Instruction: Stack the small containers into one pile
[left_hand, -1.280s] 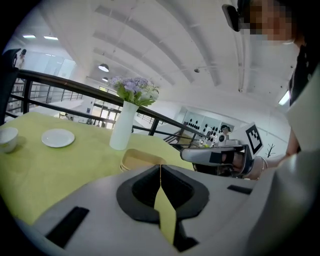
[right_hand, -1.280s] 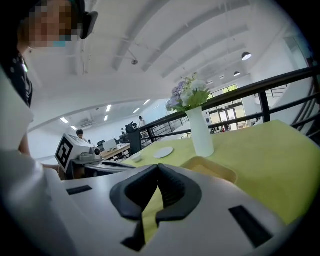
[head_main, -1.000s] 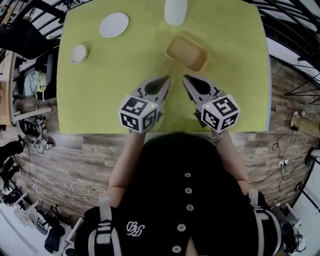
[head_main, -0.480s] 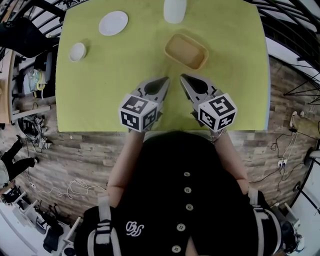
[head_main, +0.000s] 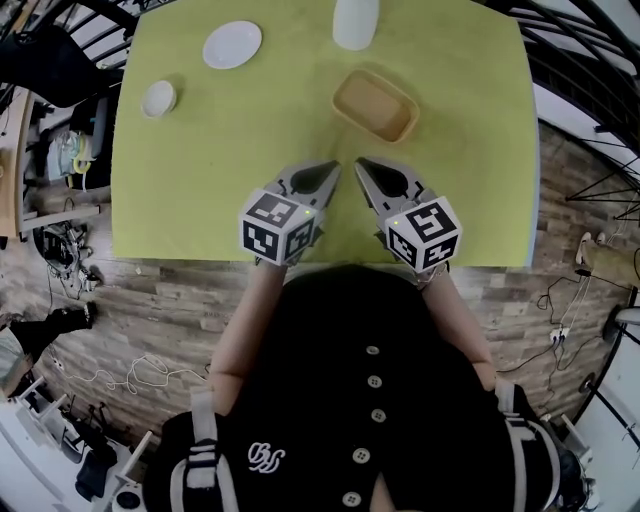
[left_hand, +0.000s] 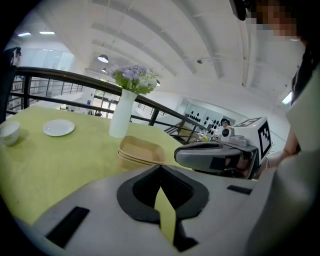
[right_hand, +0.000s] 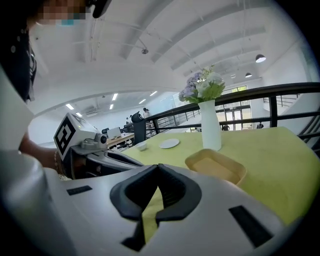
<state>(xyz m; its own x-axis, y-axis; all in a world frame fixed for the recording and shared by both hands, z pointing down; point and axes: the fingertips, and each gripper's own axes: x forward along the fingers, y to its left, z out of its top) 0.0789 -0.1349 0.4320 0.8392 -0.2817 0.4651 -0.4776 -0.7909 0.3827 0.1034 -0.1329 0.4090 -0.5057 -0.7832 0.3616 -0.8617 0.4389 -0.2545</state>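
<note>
- Fingers (left_hand: 131, 196) of the left gripper (left_hand: 160, 167) are shown pressed together with nothing between them; those of the right gripper (right_hand: 158, 166) are likewise closed and empty.
- Little is found to have changed over the last second. Both grippers have been kept low over the near part of the yellow-green surface (head_main: 200, 180) with their tips almost meeting, and only a slight turn of the right gripper toward the left one is noted in the head view.
- The tan containers (head_main: 375, 104) are pictured on the surface just beyond the tips, near a white vase (head_main: 355, 22) of flowers.
- In the left gripper view one tan rim is seen nested over another, so the containers appear to be stacked already.
- A white plate (head_main: 232, 45) and a small white bowl (head_main: 158, 98) are left well apart from the pile, at the far left.
- No reach is judged to be under way, and the pile is taken as made. Whether the bowl should be counted among the small containers cannot be settled from these views.
</note>
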